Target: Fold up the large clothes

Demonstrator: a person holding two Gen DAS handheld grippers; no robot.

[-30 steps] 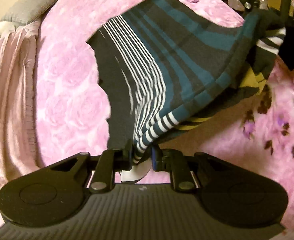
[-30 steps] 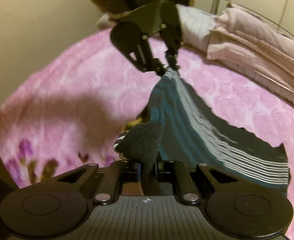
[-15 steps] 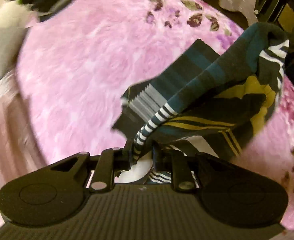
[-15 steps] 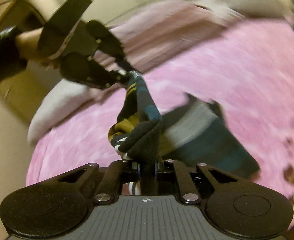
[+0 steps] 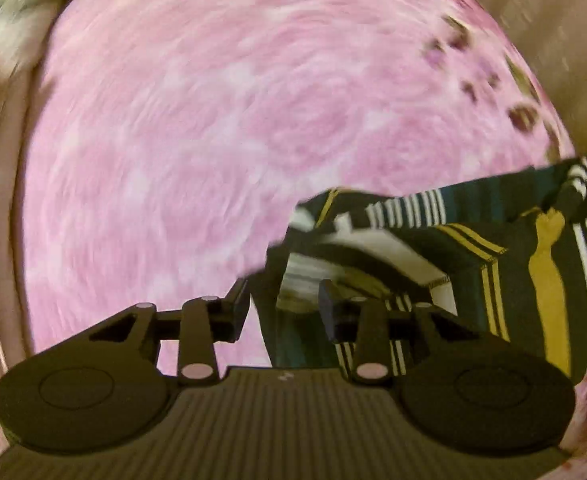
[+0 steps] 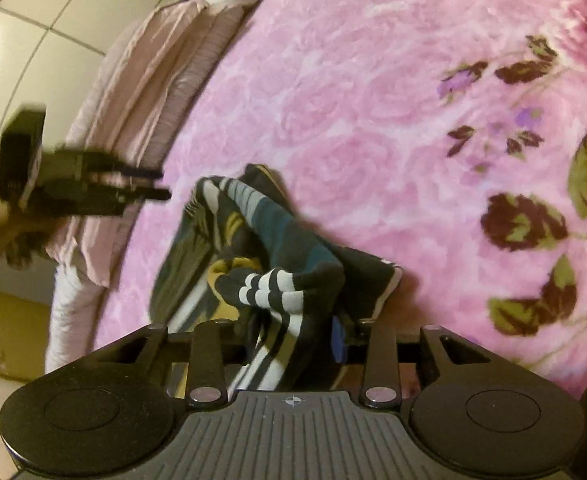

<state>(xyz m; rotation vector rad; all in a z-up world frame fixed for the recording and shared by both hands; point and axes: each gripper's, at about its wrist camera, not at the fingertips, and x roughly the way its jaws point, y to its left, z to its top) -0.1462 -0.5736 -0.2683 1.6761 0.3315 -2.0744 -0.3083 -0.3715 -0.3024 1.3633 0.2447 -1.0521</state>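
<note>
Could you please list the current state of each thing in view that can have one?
Left gripper: jaws opening, apart from the cloth.
Right gripper: jaws opening, cloth lying loose between them.
Striped garment: bunched in a heap on the blanket.
Pink floral blanket: spread flat.

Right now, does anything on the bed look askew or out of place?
Yes: the striped garment lies bunched in a rumpled heap on the pink blanket, not flat, with both grippers' jaws opening around it.

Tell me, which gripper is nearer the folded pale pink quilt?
Left. The left gripper, jaws opening, hangs right by the quilt's edge; the right gripper, jaws opening around the striped garment, sits farther out over the floral blanket.
</note>
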